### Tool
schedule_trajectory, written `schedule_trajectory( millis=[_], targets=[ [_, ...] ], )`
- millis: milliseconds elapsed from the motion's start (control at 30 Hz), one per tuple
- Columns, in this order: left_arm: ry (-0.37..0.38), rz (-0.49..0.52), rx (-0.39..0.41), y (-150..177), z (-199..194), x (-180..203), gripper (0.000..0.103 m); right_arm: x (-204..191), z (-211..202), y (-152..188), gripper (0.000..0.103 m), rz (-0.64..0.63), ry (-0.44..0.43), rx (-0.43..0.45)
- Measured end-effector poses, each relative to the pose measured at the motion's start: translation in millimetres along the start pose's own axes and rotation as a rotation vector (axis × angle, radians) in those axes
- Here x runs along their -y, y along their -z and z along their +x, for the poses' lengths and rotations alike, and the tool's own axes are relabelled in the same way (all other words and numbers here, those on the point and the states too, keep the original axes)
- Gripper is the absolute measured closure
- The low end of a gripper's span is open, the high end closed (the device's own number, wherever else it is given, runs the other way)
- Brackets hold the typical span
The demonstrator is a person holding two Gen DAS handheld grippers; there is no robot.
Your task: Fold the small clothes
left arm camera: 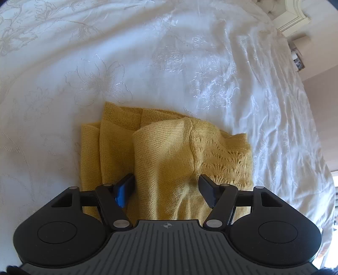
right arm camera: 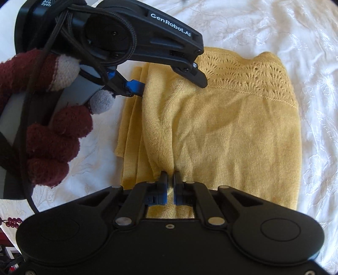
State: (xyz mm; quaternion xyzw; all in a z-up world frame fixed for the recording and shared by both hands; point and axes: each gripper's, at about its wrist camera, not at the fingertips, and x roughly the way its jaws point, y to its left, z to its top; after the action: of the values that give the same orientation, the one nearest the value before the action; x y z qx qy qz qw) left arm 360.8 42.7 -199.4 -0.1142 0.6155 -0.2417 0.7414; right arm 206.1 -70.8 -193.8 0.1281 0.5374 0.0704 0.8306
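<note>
Yellow knit sweater (right arm camera: 221, 131) lies partly folded on the white embroidered bedspread (left arm camera: 147, 52), lace-patterned band at its far edge. Right hand-held gripper (right arm camera: 170, 177) sits at the sweater's near edge, fingers nearly together, pinching a raised fold. Left hand-held gripper (left arm camera: 166, 182), held by a maroon-gloved hand (right arm camera: 42, 118), stands wide at the sweater's far-left side, a ridge of knit between its fingers.

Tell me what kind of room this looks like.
Most likely a bedroom: the yellow knit top lies on a white embroidered bedspread, with a tufted headboard and white moulded furniture at the far end.
</note>
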Motion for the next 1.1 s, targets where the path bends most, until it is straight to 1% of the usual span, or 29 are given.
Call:
schedule_trajectory(
  millis=[33,67,133,233,300,333,400,433,467,500,533,600,633,667,733,833,900,967,1100],
  targets=[
    [0.011,-0.004,0.015,0.3,-0.3,0.7,0.059,1.1,-0.7,0.4,0.093,0.004,-0.003,0.002],
    [0.011,-0.003,0.026,0.7,-1.3,2.1,0.089,2.1,-1.5,0.6,0.093,0.006,-0.005,0.004],
    [-0.006,0.008,0.046,2.4,-8.3,8.1,0.089,4.3,-5.7,2.4,0.093,0.011,-0.009,0.01],
    [-0.019,0.081,0.113,9.1,-36.9,22.8,0.089,6.2,-18.6,0.4,0.093,0.006,-0.038,0.028],
    [-0.01,0.11,0.126,9.3,-50.9,23.6,0.089,0.2,-26.5,-1.1,0.093,-0.017,-0.058,0.046],
    [-0.022,0.112,0.12,6.9,-52.1,21.1,0.089,-3.1,-26.8,-1.9,0.093,-0.026,-0.063,0.051],
    [-0.087,0.116,0.103,-1.0,-43.6,11.9,0.088,-9.6,-17.9,-4.3,0.092,-0.038,-0.077,0.04],
    [-0.129,0.121,0.1,-4.2,-38.1,6.7,0.087,-10.4,-11.8,-5.2,0.085,-0.043,-0.088,0.032],
    [-0.196,0.127,0.098,-7.4,-31.1,-0.4,0.086,-12.4,-6.7,-5.8,0.081,-0.052,-0.097,0.029],
    [-0.248,0.13,0.091,-10.4,-26.2,-6.0,0.086,-13.0,-3.8,-5.9,0.081,-0.06,-0.108,0.025],
    [-0.256,0.122,0.075,-13.5,-22.2,-13.5,0.074,-11.2,-1.0,-6.5,0.08,-0.067,-0.128,0.012],
    [-0.204,0.081,0.066,-16.4,-23.3,-26.4,0.072,-8.3,-4.9,-4.5,0.074,-0.071,-0.15,0.013],
    [-0.185,0.07,0.065,-17.8,-25.2,-30.9,0.07,-4.4,-9.9,-3.1,0.064,-0.075,-0.163,0.025],
    [-0.177,0.067,0.067,-18.5,-27.6,-34.5,0.067,-1.9,-15.1,-1.5,0.058,-0.074,-0.176,0.033],
    [-0.206,0.081,0.09,-16.7,-33.6,-37.1,0.058,8.3,-24.7,2.0,0.055,-0.062,-0.192,0.042],
    [-0.278,0.11,0.132,-10.3,-45.4,-37.0,0.059,23.9,-37.4,5.9,0.055,-0.052,-0.18,0.064],
    [-0.292,0.118,0.147,-3.9,-53.4,-37.5,0.059,34.9,-44.7,7.0,0.054,-0.043,-0.175,0.078],
    [-0.298,0.125,0.16,5.2,-60.7,-37.2,0.059,43.2,-47.4,5.7,0.048,-0.033,-0.178,0.093],
    [-0.285,0.114,0.156,29.6,-70.4,-35.3,0.059,34.1,-34.7,6.8,0.047,-0.052,-0.175,0.089]
  ],
)
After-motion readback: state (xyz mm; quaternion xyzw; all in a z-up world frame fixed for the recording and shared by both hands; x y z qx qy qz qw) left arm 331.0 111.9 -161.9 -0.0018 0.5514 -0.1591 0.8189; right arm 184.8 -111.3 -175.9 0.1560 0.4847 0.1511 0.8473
